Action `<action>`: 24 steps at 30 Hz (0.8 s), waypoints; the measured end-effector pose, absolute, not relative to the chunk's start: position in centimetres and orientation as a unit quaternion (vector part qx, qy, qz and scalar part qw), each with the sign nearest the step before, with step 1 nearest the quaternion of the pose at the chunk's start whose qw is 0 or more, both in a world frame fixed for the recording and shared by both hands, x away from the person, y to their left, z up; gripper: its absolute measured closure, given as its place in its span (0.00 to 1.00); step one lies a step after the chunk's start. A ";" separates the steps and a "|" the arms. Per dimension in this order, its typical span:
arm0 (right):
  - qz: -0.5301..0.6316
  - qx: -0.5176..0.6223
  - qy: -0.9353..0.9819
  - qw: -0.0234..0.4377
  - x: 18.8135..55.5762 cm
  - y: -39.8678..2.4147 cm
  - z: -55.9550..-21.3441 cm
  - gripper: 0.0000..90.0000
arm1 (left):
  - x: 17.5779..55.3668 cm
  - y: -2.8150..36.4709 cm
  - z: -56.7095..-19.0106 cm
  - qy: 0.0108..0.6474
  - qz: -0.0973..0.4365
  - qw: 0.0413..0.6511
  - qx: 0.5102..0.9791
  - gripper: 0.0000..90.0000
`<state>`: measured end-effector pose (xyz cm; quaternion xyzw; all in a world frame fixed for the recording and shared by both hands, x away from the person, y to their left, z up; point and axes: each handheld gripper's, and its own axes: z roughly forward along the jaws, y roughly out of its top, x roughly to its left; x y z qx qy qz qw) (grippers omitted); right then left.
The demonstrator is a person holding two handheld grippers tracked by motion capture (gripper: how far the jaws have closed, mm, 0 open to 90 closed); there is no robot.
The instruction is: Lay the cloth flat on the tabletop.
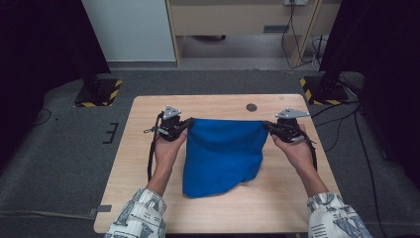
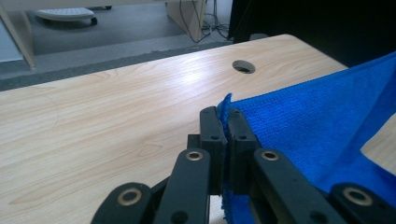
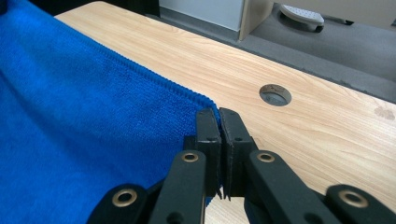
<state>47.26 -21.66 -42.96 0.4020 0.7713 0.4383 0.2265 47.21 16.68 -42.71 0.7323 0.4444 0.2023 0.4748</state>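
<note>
While the left gripper (image 1: 184, 125) is pinching one corner of the blue cloth (image 1: 223, 153), the right gripper (image 1: 269, 126) is clamping the other, stretching its top edge above the table (image 1: 133, 163).

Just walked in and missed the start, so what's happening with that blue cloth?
A person holds a blue cloth stretched between two handheld grippers over a wooden table. The left gripper and the right gripper are each shut on a far corner. The far edge is lifted taut; the near part rests rumpled on the table.
</note>
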 end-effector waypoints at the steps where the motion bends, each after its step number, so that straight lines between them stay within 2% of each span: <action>1: 0.437 0.404 0.771 0.227 47.4 -21.6 -43.0 0.97 | 47.4 16.6 -42.8 0.446 0.203 0.473 0.732 0.97; 10: 0.423 0.418 0.768 0.239 49.5 -20.8 -44.5 0.97 | 49.6 16.3 -44.3 0.463 0.215 0.450 0.733 0.97; 24: 0.395 0.446 0.770 0.227 52.9 -19.7 -48.0 0.97 | 53.1 16.0 -48.1 0.486 0.209 0.426 0.734 0.97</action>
